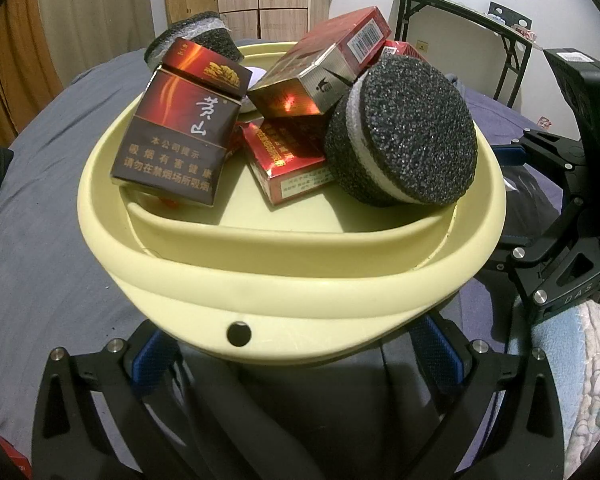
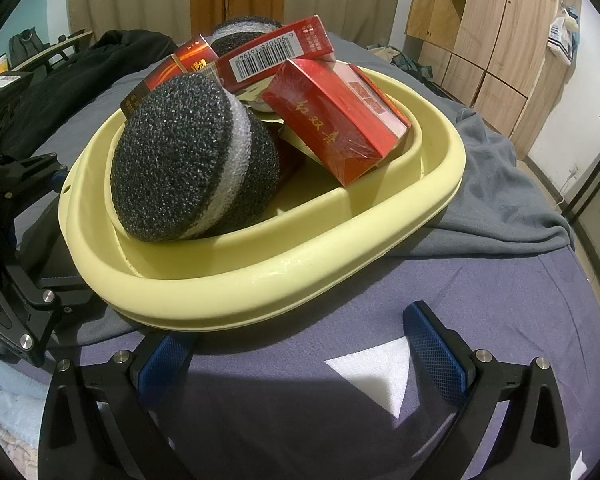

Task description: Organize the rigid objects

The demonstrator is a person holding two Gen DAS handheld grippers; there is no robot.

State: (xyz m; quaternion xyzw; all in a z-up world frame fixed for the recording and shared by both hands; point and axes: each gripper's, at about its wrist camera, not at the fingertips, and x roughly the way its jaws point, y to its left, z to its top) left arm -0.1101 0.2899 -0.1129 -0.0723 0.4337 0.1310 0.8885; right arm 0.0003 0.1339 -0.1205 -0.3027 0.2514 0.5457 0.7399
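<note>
A pale yellow basin (image 1: pixel 340 280) sits on a bed covered in a grey-blue sheet (image 1: pixel 40 220), and it is heaped with things. Inside it, a dark brown cigarette pack (image 1: pixel 176 140) leans upright against the basin's left wall, a red pack (image 1: pixel 288 160) lies flat near the middle, and a silver-ended red pack (image 1: pixel 324 68) rests tilted on top of the heap. A round black sponge with a white band (image 1: pixel 404 136) stands on edge against the right wall; a second sponge (image 1: pixel 196 38) shows at the far left rim. From the right wrist view another red pack (image 2: pixel 336 120) lies slanted across the far side of the basin.

The left gripper (image 1: pixel 300 360) is level and low, pointing at the basin's near wall, its blue-padded fingers (image 1: pixel 152 360) spread wide with the rim between them and over the tips; whether they touch it cannot be told. The right gripper (image 2: pixel 300 344) is held low at the basin's other side, fingers (image 2: pixel 436 352) wide apart, the left tip just under the rim, the right one over bare sheet
</note>
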